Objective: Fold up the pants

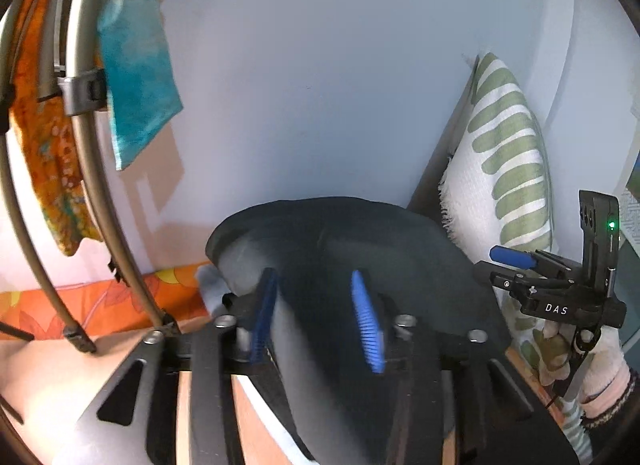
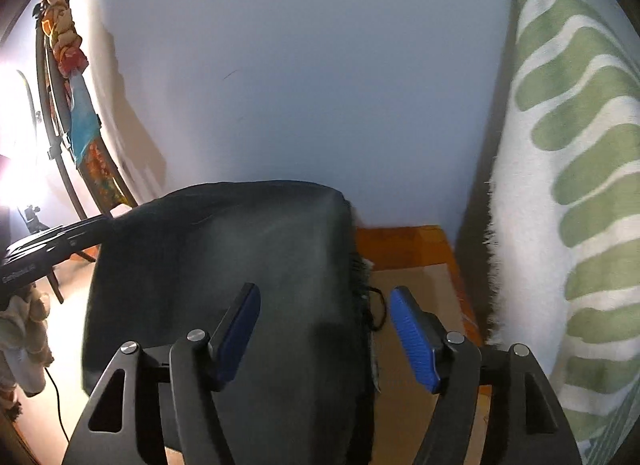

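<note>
Black arms of the left gripper [image 1: 318, 315] are seen nearest in the left wrist view, with its two blue pads [image 1: 366, 321] set partly apart. Dark pants [image 1: 344, 249] are seen lying between and beyond the pads, but whether the cloth is pinched cannot be told. The pants are heaped on a wooden table [image 1: 48, 381] against a pale wall [image 1: 320, 85]. A green and white cushion [image 1: 504, 169] is propped at the right. The right gripper [image 1: 516, 261] is seen beside it, held in a gloved hand [image 1: 576, 361]. A blue cloth [image 1: 136, 77] and an orange cloth [image 1: 48, 137] are hung on a metal rack [image 1: 86, 169] at the left.

Wide-open jaws of the right gripper [image 2: 324, 325] are shown in the right wrist view. The pants [image 2: 224, 249] are spread under the left pad [image 2: 236, 329], and their frayed edge is seen between the pads. The right pad [image 2: 416, 337] is seen over the bare table [image 2: 408, 273], and nothing is squeezed. The cushion [image 2: 568, 185] is stood at the right.
</note>
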A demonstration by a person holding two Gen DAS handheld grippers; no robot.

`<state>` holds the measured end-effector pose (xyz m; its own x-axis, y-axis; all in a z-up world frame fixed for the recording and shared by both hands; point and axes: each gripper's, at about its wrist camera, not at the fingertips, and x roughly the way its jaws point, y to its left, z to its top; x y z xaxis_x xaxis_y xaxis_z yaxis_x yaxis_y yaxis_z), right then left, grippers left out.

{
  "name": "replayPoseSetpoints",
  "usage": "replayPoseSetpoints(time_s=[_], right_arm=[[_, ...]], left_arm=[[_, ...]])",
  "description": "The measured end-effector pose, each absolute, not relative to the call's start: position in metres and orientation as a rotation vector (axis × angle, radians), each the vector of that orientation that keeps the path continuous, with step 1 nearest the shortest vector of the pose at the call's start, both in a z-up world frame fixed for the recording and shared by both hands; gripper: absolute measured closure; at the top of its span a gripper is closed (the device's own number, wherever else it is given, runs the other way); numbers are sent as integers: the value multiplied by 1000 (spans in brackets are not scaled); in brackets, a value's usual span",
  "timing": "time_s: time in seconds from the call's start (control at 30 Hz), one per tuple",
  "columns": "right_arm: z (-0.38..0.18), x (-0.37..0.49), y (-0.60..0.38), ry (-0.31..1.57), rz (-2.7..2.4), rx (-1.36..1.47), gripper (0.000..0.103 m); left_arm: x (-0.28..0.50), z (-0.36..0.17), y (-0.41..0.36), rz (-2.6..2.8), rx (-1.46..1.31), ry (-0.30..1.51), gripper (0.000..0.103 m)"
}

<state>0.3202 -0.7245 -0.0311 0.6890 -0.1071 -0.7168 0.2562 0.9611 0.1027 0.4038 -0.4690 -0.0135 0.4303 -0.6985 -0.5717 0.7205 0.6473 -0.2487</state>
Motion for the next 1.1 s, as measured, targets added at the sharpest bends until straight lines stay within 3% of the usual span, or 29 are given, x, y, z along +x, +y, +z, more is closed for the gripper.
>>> replayPoseSetpoints(time_s=[0.6, 0.97, 1.1], right_arm=[[28, 197, -639, 650, -228, 178, 16], [32, 124, -570, 571, -296, 123, 0], [26, 110, -554, 550, -311, 124, 0]], left_arm=[[267, 47, -385, -896, 110, 554, 25], [184, 42, -328, -849, 161, 508, 18], [174, 35, -315, -813, 130, 528, 17]])
